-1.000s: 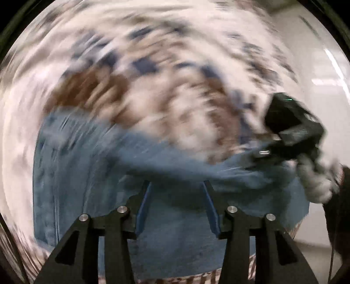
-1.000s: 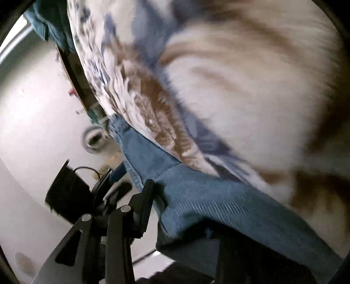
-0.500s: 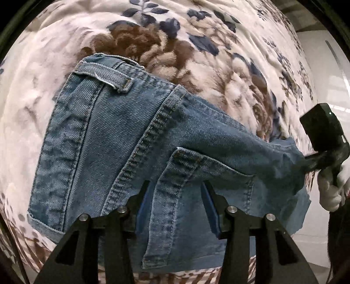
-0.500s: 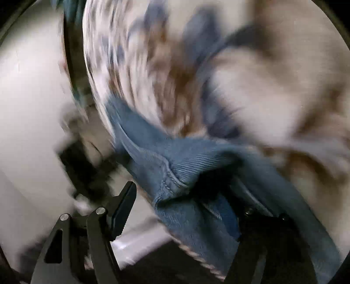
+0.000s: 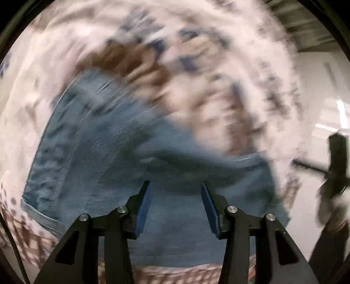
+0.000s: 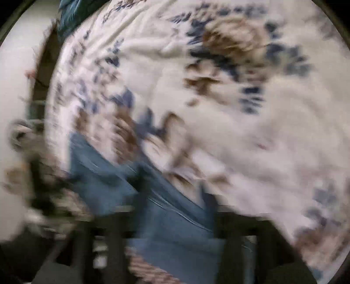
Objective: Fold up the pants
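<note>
Blue denim pants (image 5: 105, 153) lie folded into a compact block on a floral bedspread (image 5: 196, 65). Both views are smeared by motion. My left gripper (image 5: 176, 196) hovers over the near edge of the denim. Its blue pads (image 5: 143, 209) stand apart and are opening, pinching no cloth. My right gripper (image 5: 336, 166) shows at the far right of the left wrist view, off the pants, with a gloved hand (image 5: 328, 209) below it. In the right wrist view the right gripper (image 6: 172, 203) is a dark blur above the pants (image 6: 170, 229). Its jaws are opening wide and hold nothing.
The bedspread (image 6: 240, 131) fills most of both views. Its edge runs just beyond the pants, with pale floor (image 5: 317, 98) to the right. A teal cloth (image 6: 70, 11) lies at the far top left of the bed. A dark blurred shape (image 6: 37, 185) sits left of the pants.
My right gripper let go of the denim edge, widened its jaws and rose away from the pants. My left gripper's pads parted a little and its view rolled.
</note>
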The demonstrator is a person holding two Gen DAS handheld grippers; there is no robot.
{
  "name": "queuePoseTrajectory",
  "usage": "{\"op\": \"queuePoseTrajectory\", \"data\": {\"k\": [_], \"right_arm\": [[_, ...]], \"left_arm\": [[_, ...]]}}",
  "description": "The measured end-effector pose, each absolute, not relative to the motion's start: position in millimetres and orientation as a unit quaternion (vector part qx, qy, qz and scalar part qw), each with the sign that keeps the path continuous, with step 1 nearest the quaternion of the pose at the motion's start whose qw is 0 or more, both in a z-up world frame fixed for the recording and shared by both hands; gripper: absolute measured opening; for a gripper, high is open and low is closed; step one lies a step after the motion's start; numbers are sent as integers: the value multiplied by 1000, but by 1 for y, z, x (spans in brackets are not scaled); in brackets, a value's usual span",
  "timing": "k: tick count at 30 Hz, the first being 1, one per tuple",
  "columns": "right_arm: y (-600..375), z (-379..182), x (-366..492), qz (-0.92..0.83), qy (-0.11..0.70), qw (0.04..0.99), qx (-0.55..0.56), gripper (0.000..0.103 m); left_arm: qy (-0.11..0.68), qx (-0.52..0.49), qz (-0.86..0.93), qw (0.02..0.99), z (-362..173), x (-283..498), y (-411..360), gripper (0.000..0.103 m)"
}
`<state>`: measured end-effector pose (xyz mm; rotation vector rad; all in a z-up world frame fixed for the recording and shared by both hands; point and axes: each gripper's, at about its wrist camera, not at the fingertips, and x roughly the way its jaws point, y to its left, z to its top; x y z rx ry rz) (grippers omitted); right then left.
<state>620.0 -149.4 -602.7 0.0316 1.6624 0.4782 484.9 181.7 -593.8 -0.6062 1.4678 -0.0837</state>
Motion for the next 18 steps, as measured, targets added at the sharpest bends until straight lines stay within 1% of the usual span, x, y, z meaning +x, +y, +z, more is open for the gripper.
{"op": "queuePoseTrajectory", "data": {"k": [1,2,3,4,5,6,7,8,9,10,11,12,13,15,18], "right_arm": [[-158,-600,607,211,729,651,-1,78],[-160,-602,591,214,732,647,-15,78],[-177,-610,581,211,738,640,-27,78],[-181,-621,571,204,749,629,-42,78],[-189,-631,564,196,758,620,-57,77],[-195,-644,557,186,765,612,-75,65],[-202,-657,552,180,769,608,-80,50],[-211,-670,549,170,777,602,-73,16],[-222,-675,551,158,774,612,-38,11],[-234,-679,555,143,773,618,4,9],[-249,-681,559,123,771,624,47,4],[-267,-683,563,97,763,632,94,4],[-275,-685,564,84,760,634,115,4],[-285,-689,565,58,755,641,123,0],[-301,-686,566,24,750,645,145,0]], "left_arm": [[649,-268,-46,710,-585,489,171,65],[636,-259,-54,725,-574,494,155,75],[624,-252,-63,737,-568,499,141,77],[617,-243,-72,745,-565,504,126,81],[620,-232,-81,745,-569,511,107,82],[625,-231,-90,740,-573,516,96,82],[630,-235,-101,733,-580,522,84,82],[636,-238,-109,726,-588,527,71,82],[639,-237,-115,723,-592,528,64,82],[643,-233,-119,720,-598,532,57,82],[648,-222,-119,719,-605,535,49,82],[652,-212,-117,719,-610,539,45,82],[655,-202,-115,719,-617,543,40,82],[659,-178,-103,723,-627,550,32,82],[670,-126,-63,729,-650,565,27,82]]}}
